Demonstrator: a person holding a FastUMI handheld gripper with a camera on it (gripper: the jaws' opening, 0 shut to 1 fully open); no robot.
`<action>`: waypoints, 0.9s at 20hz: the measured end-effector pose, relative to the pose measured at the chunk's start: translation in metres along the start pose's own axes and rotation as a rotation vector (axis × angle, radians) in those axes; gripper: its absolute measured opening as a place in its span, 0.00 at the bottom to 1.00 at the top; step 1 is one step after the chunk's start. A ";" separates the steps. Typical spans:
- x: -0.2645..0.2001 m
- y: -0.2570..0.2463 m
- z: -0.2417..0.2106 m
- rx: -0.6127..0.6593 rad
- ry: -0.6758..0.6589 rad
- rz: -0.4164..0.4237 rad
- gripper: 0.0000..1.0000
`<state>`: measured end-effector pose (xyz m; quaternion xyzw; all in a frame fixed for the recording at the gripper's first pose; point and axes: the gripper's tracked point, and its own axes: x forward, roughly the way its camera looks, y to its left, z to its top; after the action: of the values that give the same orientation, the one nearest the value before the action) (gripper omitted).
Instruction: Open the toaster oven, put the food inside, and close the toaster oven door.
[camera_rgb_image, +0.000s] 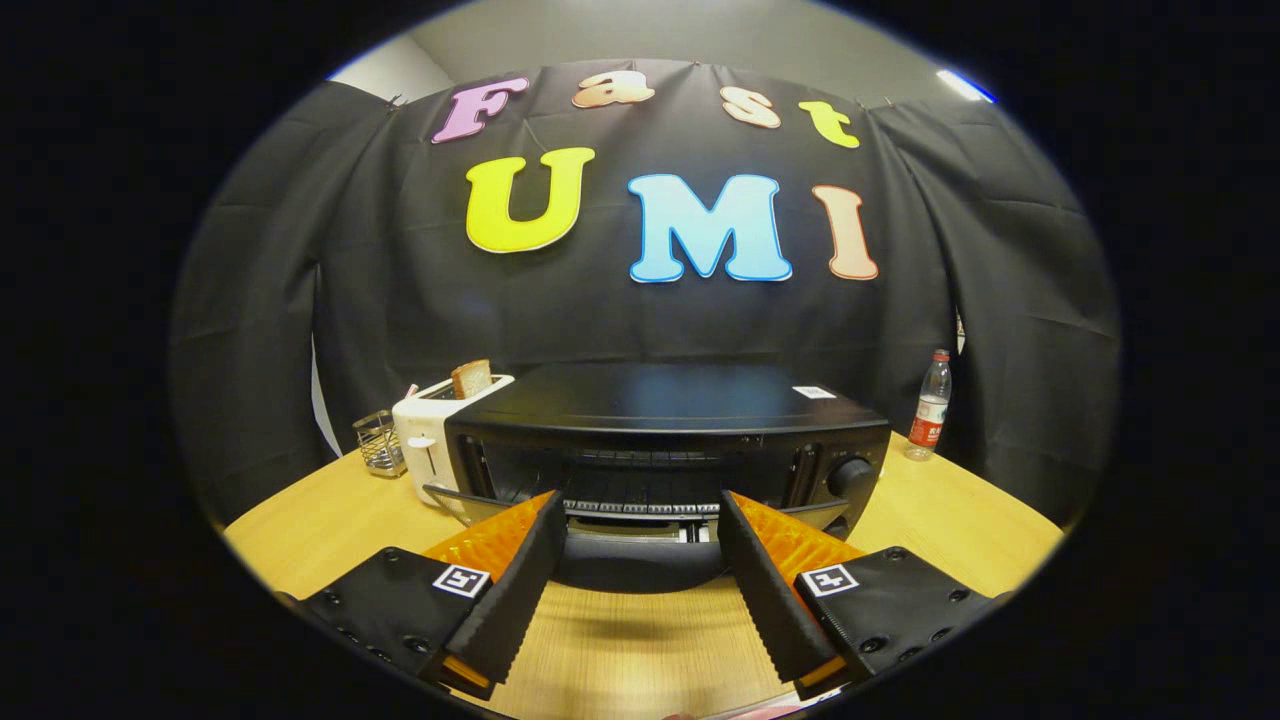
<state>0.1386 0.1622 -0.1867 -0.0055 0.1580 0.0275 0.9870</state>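
A black, boxy toaster oven (665, 440) with a rounded top sits on the pale wooden round table (330, 520), straight ahead of the gripper (640, 505). Its door (640, 555) hangs down open toward the fingers, its dark panel lying roughly level just above the tabletop. Inside the cavity a metal wire rack (640, 507) runs across at mid-height; nothing can be made out lying on it. A round black knob (853, 474) sits on the oven's right-hand control panel, and a small white sticker (813, 392) lies on its top.

The gripper's two fingers are spread wide apart with nothing between them; their tips reach up to the open door's edge, one on each side of the rack opening, though whether they touch the door cannot be told.

Just beside the oven's left side stands a white pop-up toaster (428, 430) with a brown slice of bread (471, 378) standing upright in its slot. Further left, near the toaster, is a small wire-mesh holder (380, 441); what it contains cannot be made out. Well to the right of the oven, near the table's rim, stands a clear plastic bottle (929, 405) with a red label and cap.
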 end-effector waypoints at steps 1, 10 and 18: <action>-0.003 0.001 -0.005 0.000 0.007 -0.003 0.97; -0.032 0.001 -0.048 -0.026 0.106 -0.032 0.97; -0.055 0.004 -0.109 0.018 0.326 -0.034 0.98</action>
<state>0.0525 0.1615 -0.2737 -0.0037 0.3163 0.0079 0.9486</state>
